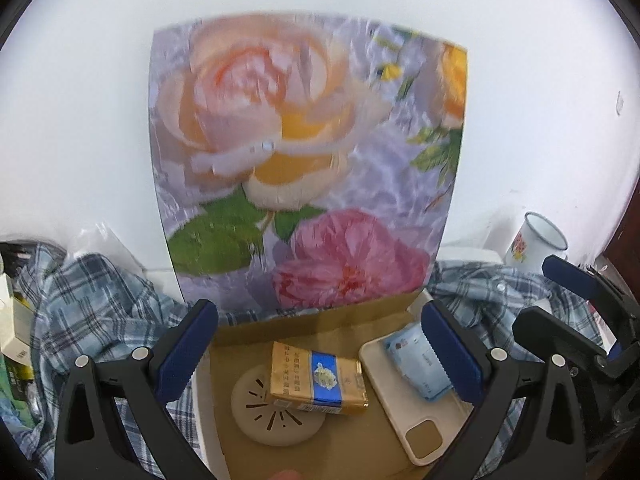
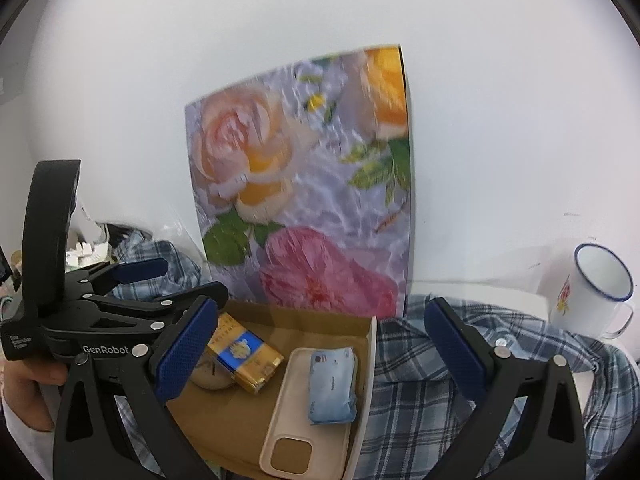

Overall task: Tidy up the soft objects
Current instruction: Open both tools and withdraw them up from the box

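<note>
I read left tongs (image 1: 320,344) spread, empty | right tongs (image 2: 322,344) spread, empty | plaid shirt (image 2: 440,364) crumpled around open box (image 1: 304,440) | blue tissue pack (image 2: 332,386) lies on phone case (image 2: 292,420) inside box

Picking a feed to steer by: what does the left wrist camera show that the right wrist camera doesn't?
Left only: the whole round slotted disc, and the right gripper, open. Right only: the left gripper, open, with the hand holding it. Both: floral lid, cigarette pack, phone case, tissue pack, plaid shirt, mug.
</note>
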`<control>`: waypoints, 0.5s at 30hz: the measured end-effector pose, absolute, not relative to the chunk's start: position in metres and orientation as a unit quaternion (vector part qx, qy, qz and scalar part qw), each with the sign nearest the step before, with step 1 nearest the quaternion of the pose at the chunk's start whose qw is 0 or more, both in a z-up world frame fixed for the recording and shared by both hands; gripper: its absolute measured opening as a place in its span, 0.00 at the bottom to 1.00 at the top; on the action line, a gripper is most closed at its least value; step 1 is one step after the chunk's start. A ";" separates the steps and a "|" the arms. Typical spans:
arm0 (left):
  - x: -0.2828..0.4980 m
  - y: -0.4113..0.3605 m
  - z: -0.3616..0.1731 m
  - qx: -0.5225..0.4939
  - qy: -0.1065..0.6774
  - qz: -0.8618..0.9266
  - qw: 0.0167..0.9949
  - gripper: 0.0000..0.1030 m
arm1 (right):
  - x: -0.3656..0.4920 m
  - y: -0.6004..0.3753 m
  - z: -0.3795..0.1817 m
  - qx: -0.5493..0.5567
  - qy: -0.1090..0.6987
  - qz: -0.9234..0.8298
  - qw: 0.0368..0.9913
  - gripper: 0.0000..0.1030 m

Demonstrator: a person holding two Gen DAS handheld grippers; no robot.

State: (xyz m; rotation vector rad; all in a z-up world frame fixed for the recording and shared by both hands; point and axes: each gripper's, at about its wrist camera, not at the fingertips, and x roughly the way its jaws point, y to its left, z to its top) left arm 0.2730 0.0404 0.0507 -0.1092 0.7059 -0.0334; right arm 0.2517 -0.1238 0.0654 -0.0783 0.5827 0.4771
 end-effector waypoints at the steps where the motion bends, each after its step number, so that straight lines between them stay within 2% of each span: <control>1: 0.270 0.040 0.057 -0.054 0.339 -0.017 0.939 1.00 | 0.249 -0.124 0.070 -0.037 0.280 0.235 0.930 1.00; 15: 0.230 0.029 0.122 -0.037 0.274 -0.038 0.960 1.00 | 0.210 -0.120 0.129 -0.065 0.224 0.231 0.945 1.00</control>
